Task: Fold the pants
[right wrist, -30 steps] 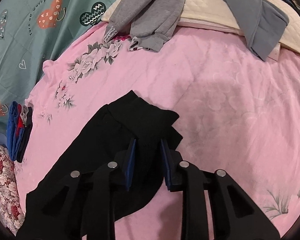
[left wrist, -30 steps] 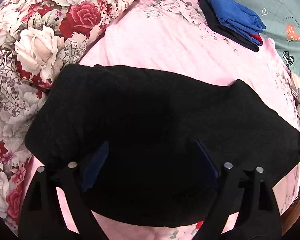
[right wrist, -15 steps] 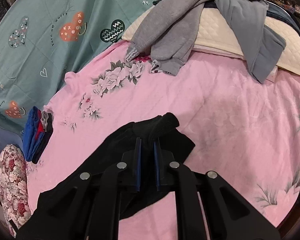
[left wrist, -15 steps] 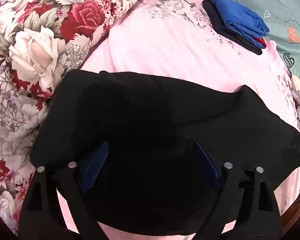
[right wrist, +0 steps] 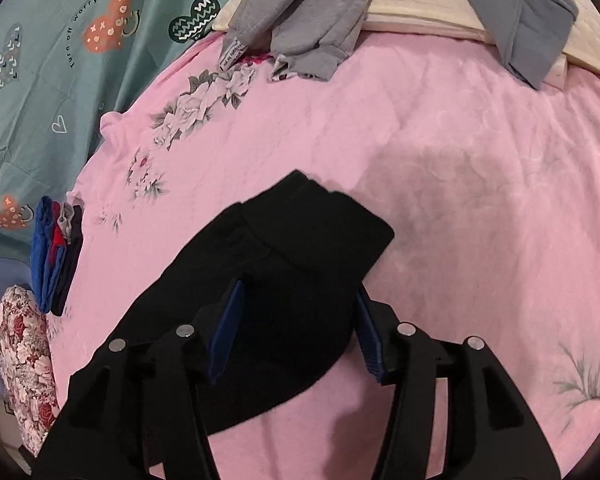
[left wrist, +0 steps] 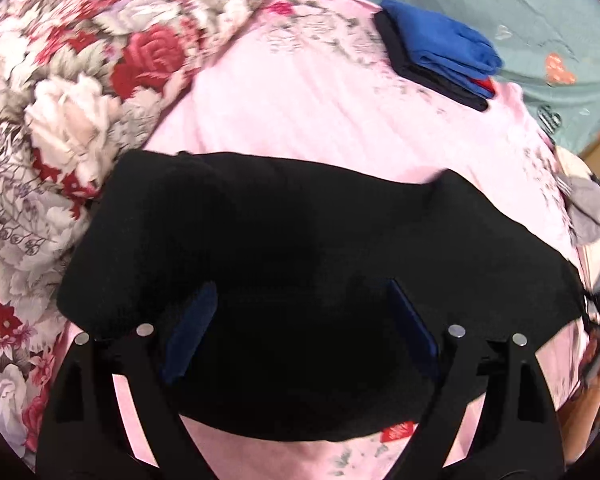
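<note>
The black pants (left wrist: 300, 232) lie spread across the pink bedsheet (left wrist: 320, 112), one end against the floral quilt. My left gripper (left wrist: 298, 316) is open, its blue-padded fingers wide apart over the near part of the pants. In the right wrist view the other end of the pants (right wrist: 300, 248) lies folded over on the pink sheet (right wrist: 460, 160). My right gripper (right wrist: 298, 316) is open, its fingers apart on either side of that end, holding nothing.
A floral quilt (left wrist: 80, 100) bulks along the left. A folded stack of blue, red and black clothes (left wrist: 440, 52) lies farther back, also in the right wrist view (right wrist: 54, 256). Grey garments (right wrist: 312, 12) drape over a cream pillow (right wrist: 440, 4). A teal sheet (right wrist: 60, 60) lies beyond.
My right gripper was shut on the pants' end half a second ago; it has opened and let the end down on the sheet. The left gripper stayed open and shifted slightly.
</note>
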Motion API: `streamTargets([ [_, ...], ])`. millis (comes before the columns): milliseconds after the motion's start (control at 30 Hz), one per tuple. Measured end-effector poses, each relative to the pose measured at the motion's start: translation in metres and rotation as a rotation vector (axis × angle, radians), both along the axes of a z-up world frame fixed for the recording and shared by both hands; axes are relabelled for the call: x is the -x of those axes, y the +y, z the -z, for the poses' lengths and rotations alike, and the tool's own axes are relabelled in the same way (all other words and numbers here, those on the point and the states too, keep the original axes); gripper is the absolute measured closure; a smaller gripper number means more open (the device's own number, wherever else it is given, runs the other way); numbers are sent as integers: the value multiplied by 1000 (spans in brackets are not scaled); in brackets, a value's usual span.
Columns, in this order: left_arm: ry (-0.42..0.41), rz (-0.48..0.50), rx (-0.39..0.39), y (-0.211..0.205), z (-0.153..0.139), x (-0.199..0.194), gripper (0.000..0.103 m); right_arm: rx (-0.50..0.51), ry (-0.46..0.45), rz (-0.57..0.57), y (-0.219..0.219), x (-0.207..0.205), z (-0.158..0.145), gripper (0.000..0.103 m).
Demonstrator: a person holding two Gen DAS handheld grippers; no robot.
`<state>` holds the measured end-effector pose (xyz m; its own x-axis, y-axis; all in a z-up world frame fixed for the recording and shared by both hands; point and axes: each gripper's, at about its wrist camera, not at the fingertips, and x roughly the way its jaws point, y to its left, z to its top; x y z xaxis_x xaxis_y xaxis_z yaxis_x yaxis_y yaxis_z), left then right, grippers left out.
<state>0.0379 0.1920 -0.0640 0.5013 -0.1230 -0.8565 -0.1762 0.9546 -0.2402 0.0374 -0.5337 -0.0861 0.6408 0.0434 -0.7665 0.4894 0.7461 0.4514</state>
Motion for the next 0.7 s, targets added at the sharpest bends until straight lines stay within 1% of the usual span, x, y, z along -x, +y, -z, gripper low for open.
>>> streamTargets([
  [33, -6, 7, -5, -2, 0, 0, 16, -5, -13, 7, -3, -4, 1, 49],
  [67, -9, 10, -9, -4, 2, 0, 16, -12, -14, 8, -6, -7, 3, 56],
  [100, -5, 8, -10, -4, 4, 0, 16, -29, -14, 11, -9, -9, 5, 76],
  [133, 5, 3, -7, -5, 7, -2, 16, -75, -22, 23, -13, -8, 8, 81],
  [167, 23, -7, 3, -4, 11, -4, 16, -90, -30, 34, -16, -5, 7, 82],
  [233, 34, -16, 12, -5, 13, -6, 16, -53, -61, 36, -9, 1, -9, 84],
  [300, 20, 3, 13, -10, 7, -6, 16, -11, -134, -5, 11, 8, -41, 84],
  [333, 10, 17, 14, -14, 3, -6, 16, -11, -134, -5, 11, 8, -41, 84],
  [400, -23, 42, 15, -23, -8, -5, 16, 16, -214, -102, 43, 10, -78, 84],
  [467, -60, 63, 26, -32, -18, -4, 16, 64, -267, -217, 82, 9, -104, 84],
  [500, -75, 73, 34, -37, -22, -3, 16, 86, -286, -307, 112, 6, -114, 84],
  [533, -85, 82, 40, -41, -25, -3, 16, 101, -289, -388, 138, 2, -118, 84],
  [567, -89, 87, 43, -44, -25, -3, 16, 119, -283, -483, 174, -3, -116, 84],
  [600, -90, 92, 45, -48, -25, -3, 16, 134, -271, -546, 202, -9, -110, 84],
  [667, -77, 95, 52, -51, -22, -2, 16, 197, -221, -678, 264, -21, -87, 82],
  [700, -68, 96, 56, -52, -20, -1, 16, 228, -174, -744, 297, -27, -70, 80],
])
